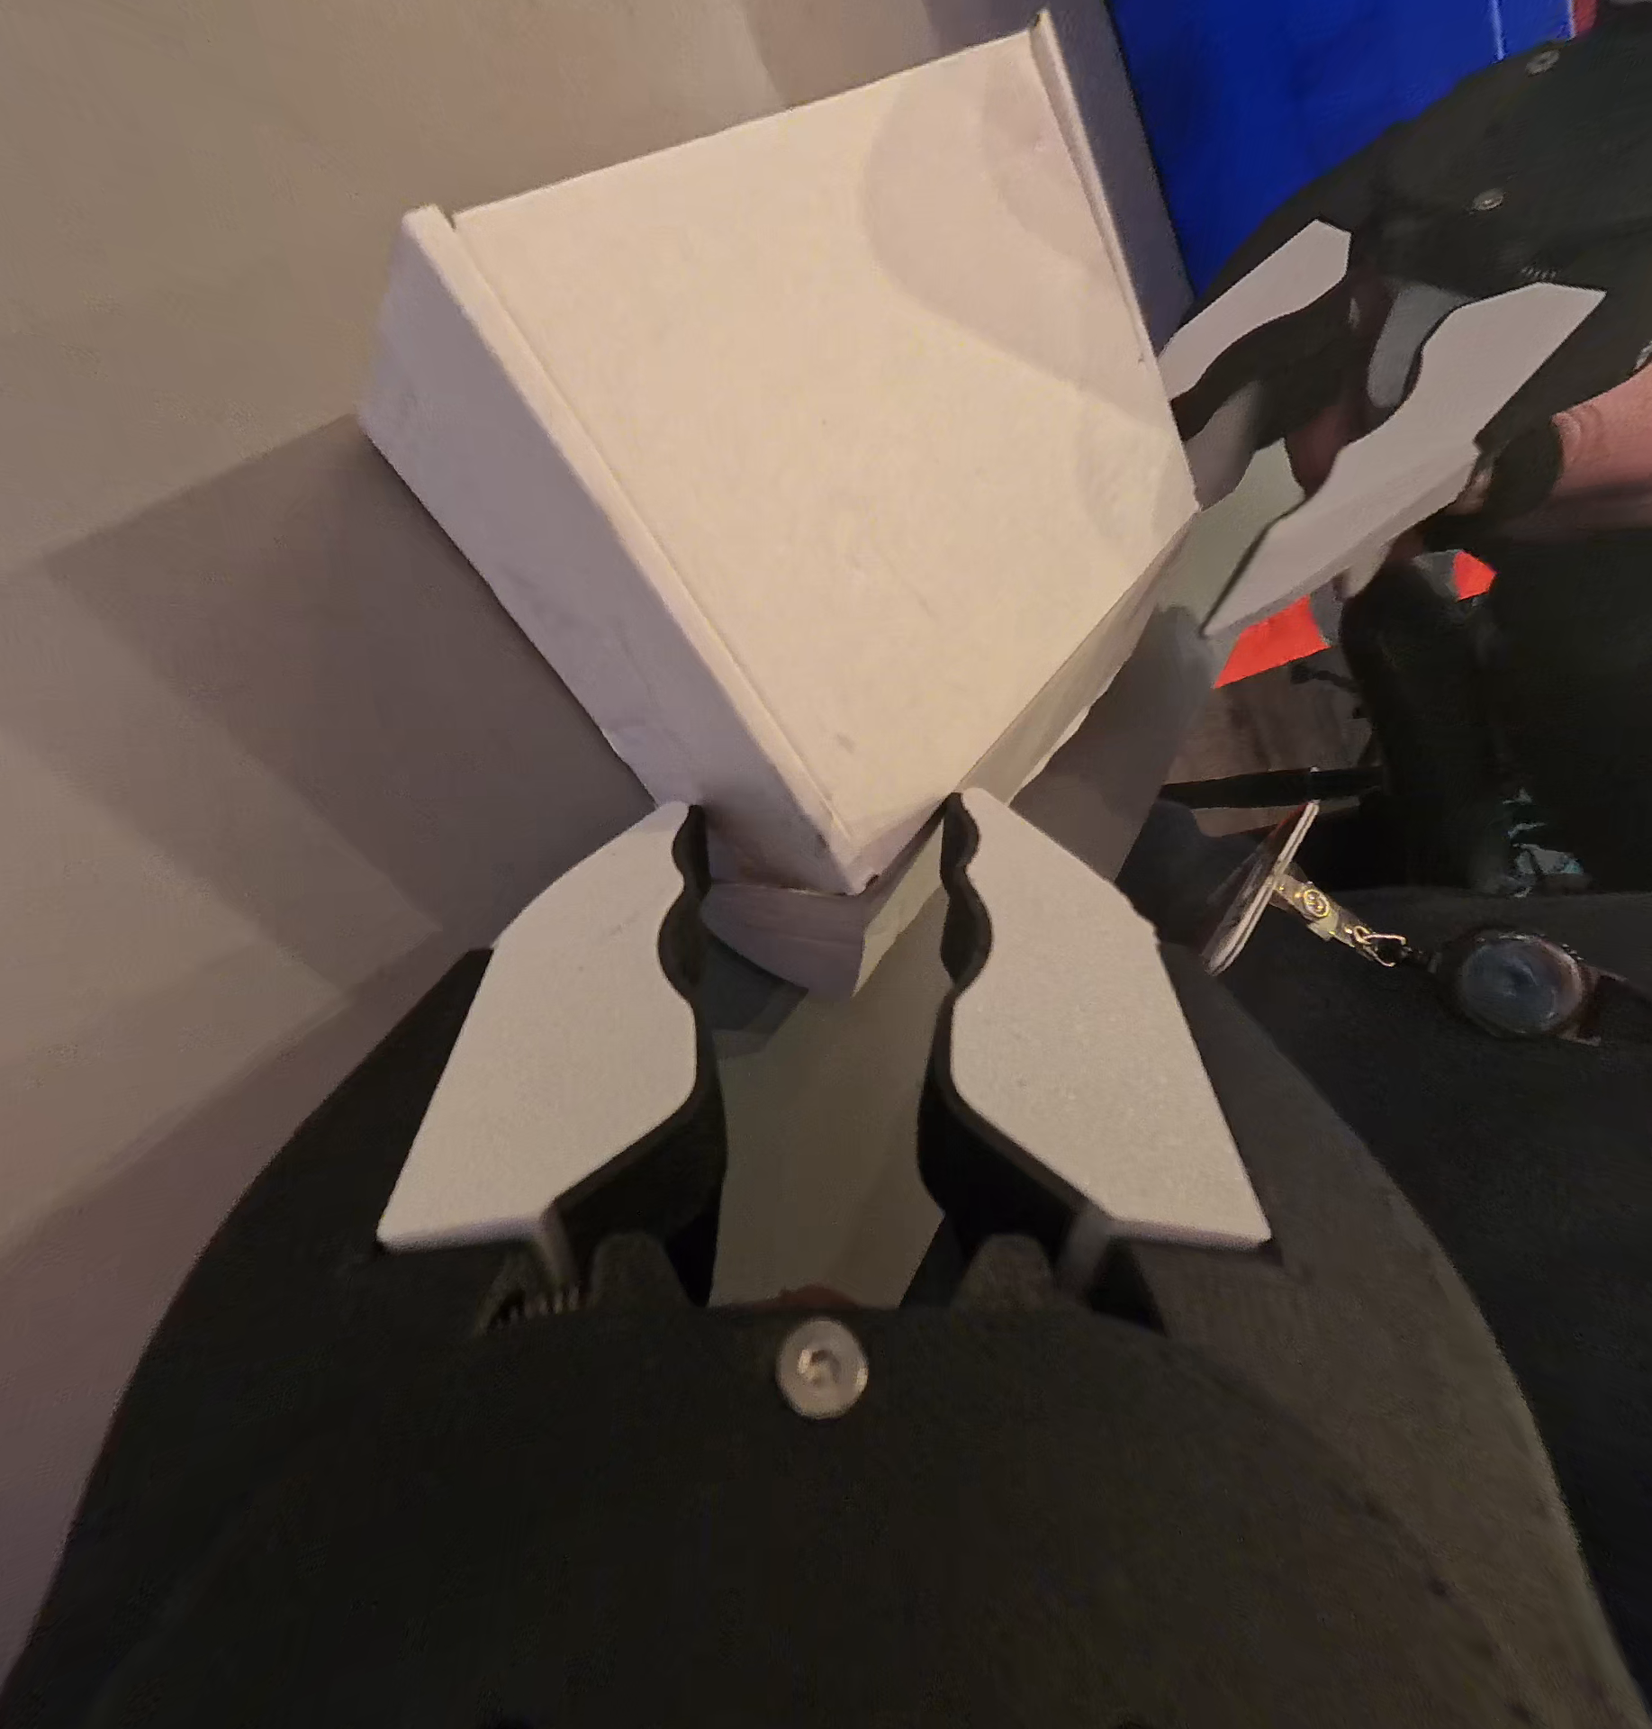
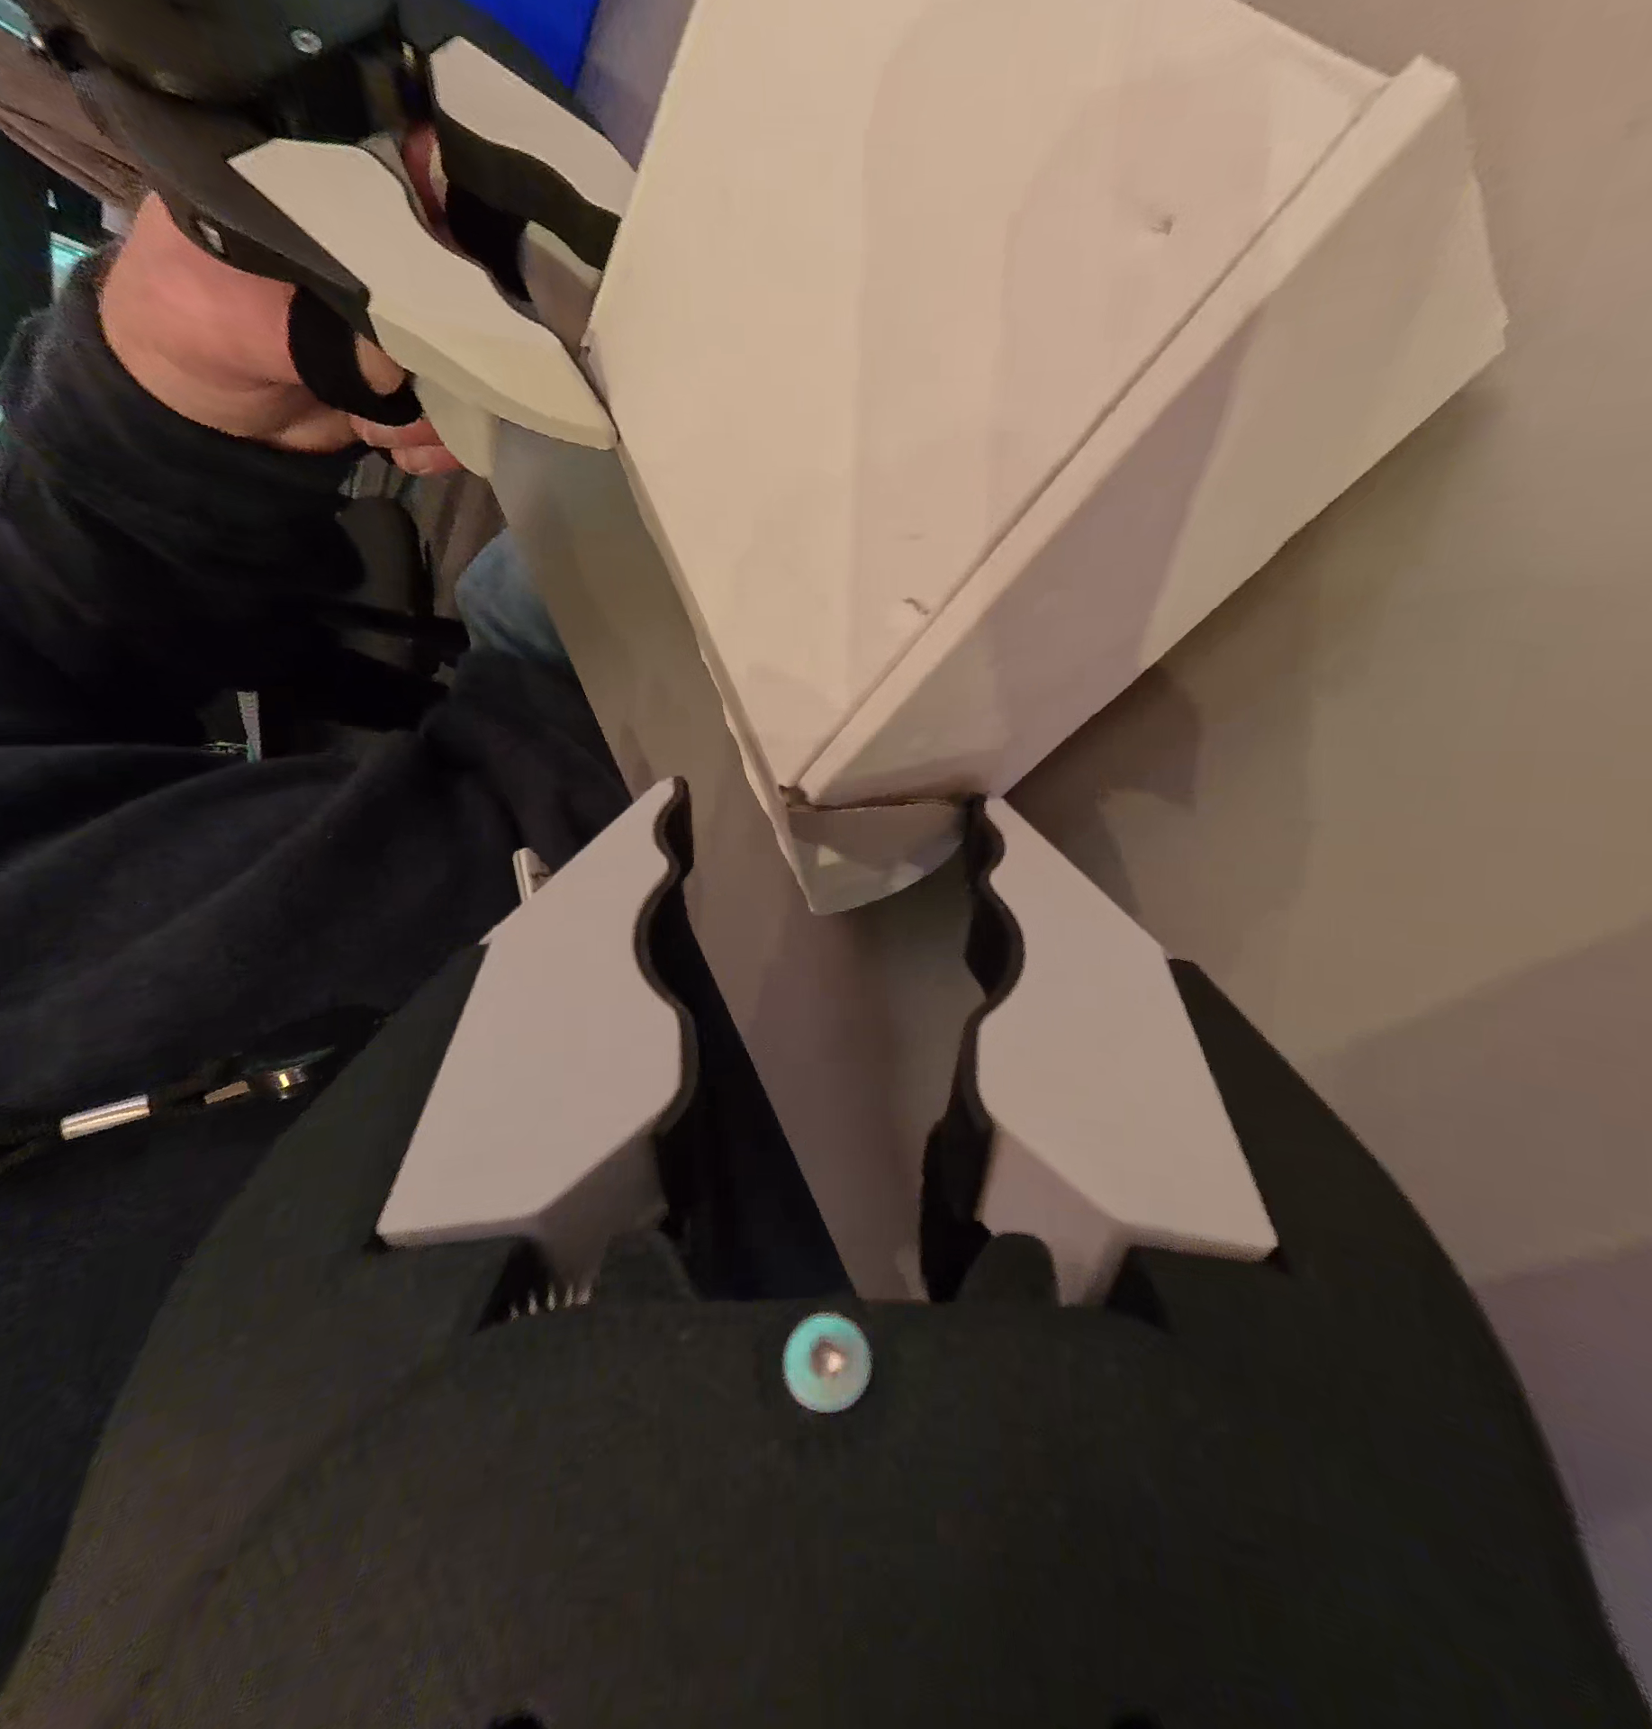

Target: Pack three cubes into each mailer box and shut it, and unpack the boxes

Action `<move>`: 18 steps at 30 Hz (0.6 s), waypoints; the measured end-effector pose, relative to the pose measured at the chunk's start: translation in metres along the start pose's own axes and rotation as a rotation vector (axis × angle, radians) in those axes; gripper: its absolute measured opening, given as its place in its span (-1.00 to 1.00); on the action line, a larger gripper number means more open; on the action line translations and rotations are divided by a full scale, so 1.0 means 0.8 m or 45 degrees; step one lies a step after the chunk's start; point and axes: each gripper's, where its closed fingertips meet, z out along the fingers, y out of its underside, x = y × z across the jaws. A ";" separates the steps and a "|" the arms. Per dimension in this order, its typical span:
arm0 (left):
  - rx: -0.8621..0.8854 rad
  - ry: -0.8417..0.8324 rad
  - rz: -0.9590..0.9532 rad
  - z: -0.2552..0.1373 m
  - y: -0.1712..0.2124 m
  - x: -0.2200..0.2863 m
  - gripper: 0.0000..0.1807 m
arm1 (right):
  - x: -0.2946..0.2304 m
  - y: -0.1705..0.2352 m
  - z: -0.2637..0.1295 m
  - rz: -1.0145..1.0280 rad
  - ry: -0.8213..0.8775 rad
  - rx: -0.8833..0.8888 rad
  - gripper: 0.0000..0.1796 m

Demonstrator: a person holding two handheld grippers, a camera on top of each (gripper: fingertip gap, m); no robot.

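Note:
A white mailer box (image 1: 803, 468) lies on the pale table, its lid down and slightly proud of the base at the near corner. No cubes show. My left gripper (image 1: 822, 823) is open, its fingers either side of one box corner, the left finger against the box's side. It also shows in the right wrist view (image 2: 616, 309) at the box's far left corner. My right gripper (image 2: 831, 814) is open astride another corner of the box (image 2: 897, 374), its right finger touching the corner flap. It also shows in the left wrist view (image 1: 1205, 486).
The pale table (image 1: 148, 842) extends left of the box. A person in dark clothing (image 2: 195, 748) sits close behind it, with a badge reel (image 1: 1505, 978) on a lanyard. A blue object (image 1: 1318, 112) and an orange one (image 1: 1271, 646) lie beyond the table's edge.

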 end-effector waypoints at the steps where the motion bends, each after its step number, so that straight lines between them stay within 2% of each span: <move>1: -0.005 -0.006 0.012 0.000 0.000 0.000 -0.47 | 0.004 -0.001 0.000 0.012 0.006 0.009 -0.44; 3: -0.008 -0.007 0.010 0.000 0.000 -0.001 -0.48 | 0.013 -0.008 -0.003 0.047 -0.002 0.073 -0.56; 10: -0.033 -0.005 0.024 0.000 0.001 -0.001 -0.49 | 0.014 0.000 0.002 0.027 -0.011 0.016 -0.56; 14: -0.009 -0.010 0.047 0.000 -0.003 -0.003 -0.49 | 0.013 0.004 0.002 -0.072 0.015 -0.031 -0.50; 18: 0.005 -0.004 0.098 0.002 -0.006 0.000 -0.51 | 0.018 -0.006 -0.009 -0.315 0.253 -0.056 -0.24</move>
